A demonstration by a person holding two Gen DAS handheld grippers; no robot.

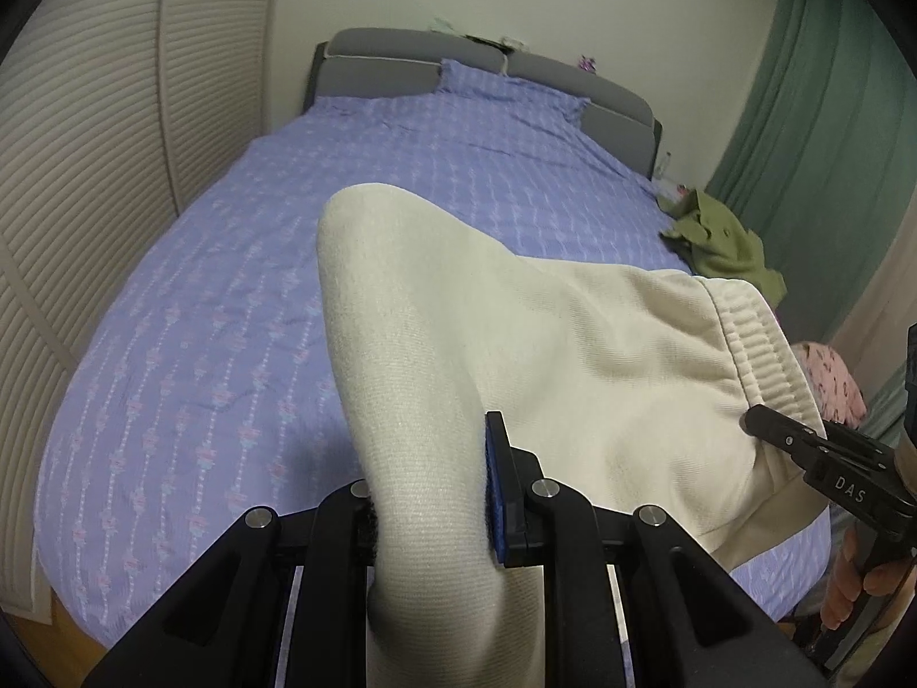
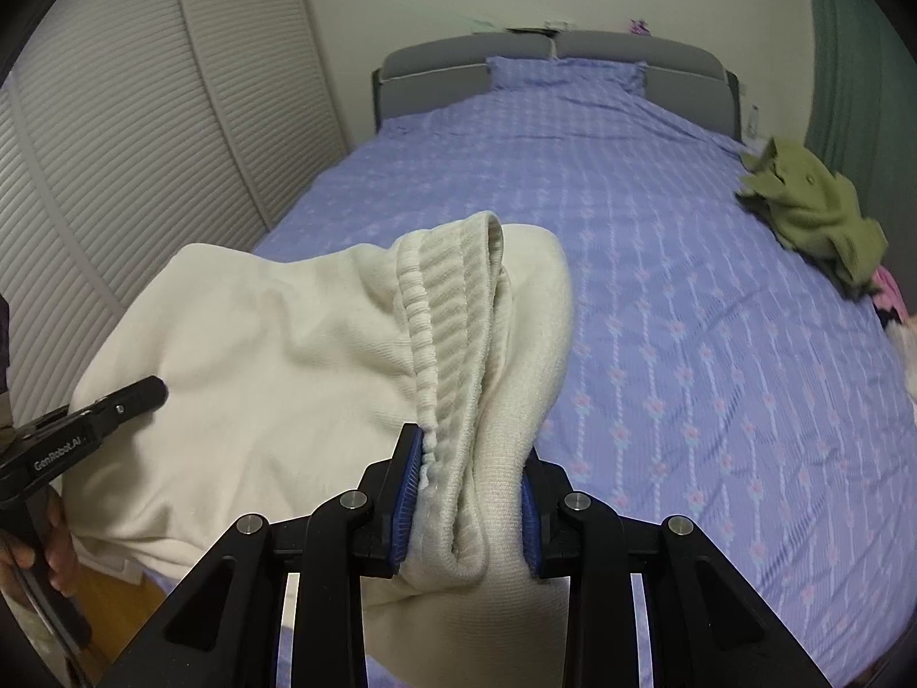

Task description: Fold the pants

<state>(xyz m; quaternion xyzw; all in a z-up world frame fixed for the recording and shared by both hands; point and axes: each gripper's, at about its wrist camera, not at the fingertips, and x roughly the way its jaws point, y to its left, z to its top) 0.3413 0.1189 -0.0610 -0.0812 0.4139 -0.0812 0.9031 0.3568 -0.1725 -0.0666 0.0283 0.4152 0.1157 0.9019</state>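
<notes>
Nearest, the left gripper is clamped on a fold of the cream pants, its blue pad pressed into the cloth. Likewise the right gripper pinches the ribbed waistband between both blue pads, several layers bunched in its narrow gap. Between the two grippers the pants hang lifted above the near end of the bed, with one rounded fold standing up in front of each camera. At the frame edges a hand grips each tool's handle. Beyond, the purple patterned bedspread stretches away. A crumpled green garment lies at the bed's right edge, with a pink cloth nearer. Farthest are the pillow, the grey headboard, white slatted doors on the left and a green curtain on the right.
</notes>
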